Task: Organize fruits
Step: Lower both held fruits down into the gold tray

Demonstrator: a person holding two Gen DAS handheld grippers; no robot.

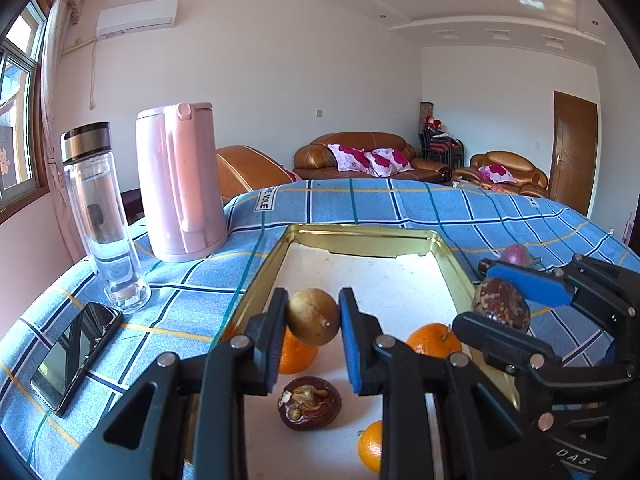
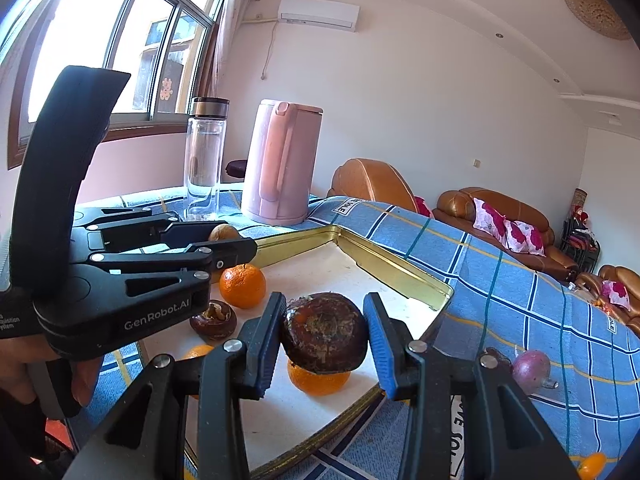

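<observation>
My left gripper (image 1: 313, 316) is shut on a tan round fruit (image 1: 314, 317), held above the gold-rimmed tray (image 1: 256, 280). Over the tray's near corner my right gripper (image 2: 325, 334) is shut on a dark brown wrinkled fruit (image 2: 325, 332); the same fruit (image 1: 500, 304) and right gripper (image 1: 502, 300) show at the right of the left wrist view. In the tray lie oranges (image 1: 434, 340) (image 1: 296, 354) (image 1: 370, 446) and another dark brown fruit (image 1: 310, 402). The left gripper (image 2: 226, 236) with the tan fruit (image 2: 224, 233) appears at left in the right wrist view.
A pink kettle (image 1: 180, 184) and a glass bottle (image 1: 100, 216) stand on the blue checked cloth (image 1: 360, 204) left of the tray, with a phone (image 1: 76, 356) lying nearer. A purple fruit (image 2: 531, 371) and a small orange one (image 2: 592, 466) lie on the cloth right of the tray.
</observation>
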